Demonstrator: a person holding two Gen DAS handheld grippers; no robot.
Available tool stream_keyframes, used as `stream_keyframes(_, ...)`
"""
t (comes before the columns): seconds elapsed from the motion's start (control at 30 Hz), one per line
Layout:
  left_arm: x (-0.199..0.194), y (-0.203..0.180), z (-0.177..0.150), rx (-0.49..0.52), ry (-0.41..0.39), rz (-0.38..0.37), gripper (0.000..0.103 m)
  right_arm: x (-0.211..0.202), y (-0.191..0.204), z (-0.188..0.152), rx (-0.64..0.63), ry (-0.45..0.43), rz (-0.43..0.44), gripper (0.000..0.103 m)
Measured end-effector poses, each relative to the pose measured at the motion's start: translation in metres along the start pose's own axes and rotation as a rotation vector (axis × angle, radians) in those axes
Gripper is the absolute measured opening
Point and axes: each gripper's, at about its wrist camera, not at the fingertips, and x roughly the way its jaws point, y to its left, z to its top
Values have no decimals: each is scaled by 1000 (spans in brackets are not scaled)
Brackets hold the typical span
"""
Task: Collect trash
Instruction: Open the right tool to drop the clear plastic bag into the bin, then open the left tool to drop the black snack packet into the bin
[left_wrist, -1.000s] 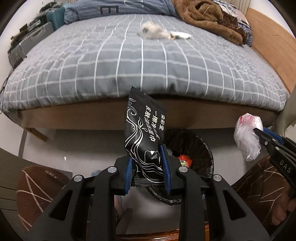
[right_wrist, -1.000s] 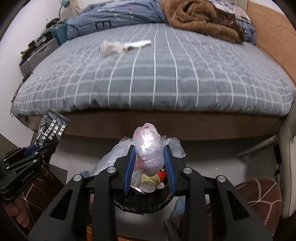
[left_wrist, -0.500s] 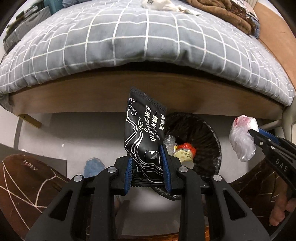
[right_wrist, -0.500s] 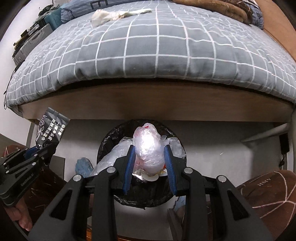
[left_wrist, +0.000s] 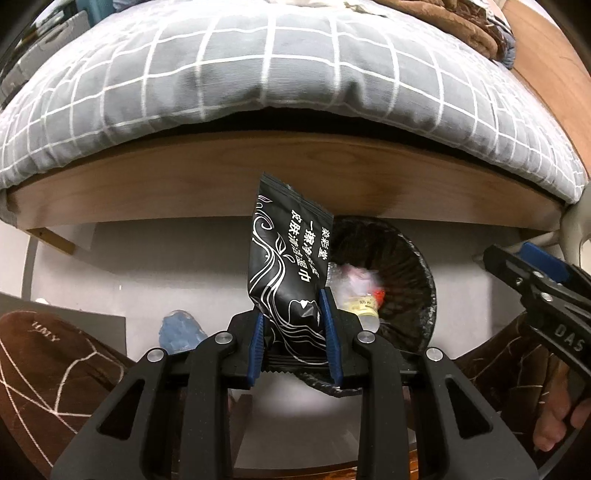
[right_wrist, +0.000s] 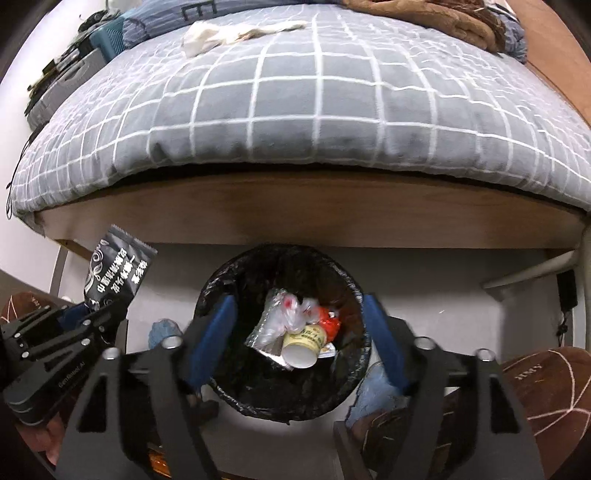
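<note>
Right wrist view: looking straight down into black-lined trash bin (right_wrist: 284, 328) at 6 o'clock below the bed frame (right_wrist: 295, 218); contents fully visible there — crumpled clear plastic bag (right_wrist: 286, 314) with red specks lying loose inside, paper cup (right_wrist: 303, 345) on its side at its 5 o'clock, red scrap (right_wrist: 328, 323) at 3 o'clock. Right gripper (right_wrist: 301, 341) jaws wide apart and opening, blue pads flanking the bin rim, nothing between them but the bin below. Also only in this view: white crumpled tissue (right_wrist: 221, 33) on the grey checked bedspread (right_wrist: 295, 110) at 11 o'clock, plus storage boxes at far 10 o'clock. Left wrist view: bin (left_wrist: 391, 291) at 3 o'clock of the pads, interior half hidden and blurred behind the wrapper. Left gripper (left_wrist: 293, 332) clamped tight on black wipes wrapper (left_wrist: 286, 266), held upright by its lower end: glossy black, white swirl line art, white Chinese characters, serrated top edge. Same wrapper (right_wrist: 116, 269) at 9 o'clock in right view, outside the bin. Right gripper tip (left_wrist: 532, 280) visible at 3 o'clock in left view, empty. Brown slippers (left_wrist: 48, 358) at both lower corners.
</note>
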Motion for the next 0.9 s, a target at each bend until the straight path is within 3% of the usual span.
stream_keyframes(0.17,2,-19,3,31,9,-28,27,-13,-25,2,43,-33,-31,95)
stream_keyframes(0.63,18,-79,9,120,34,-57,27,-11,-69,0,26,-18,-67,95)
stream_keyframes(0.9,33,-93,11,147,46,-57,29,-2,-95,-7,116,5,-64,95)
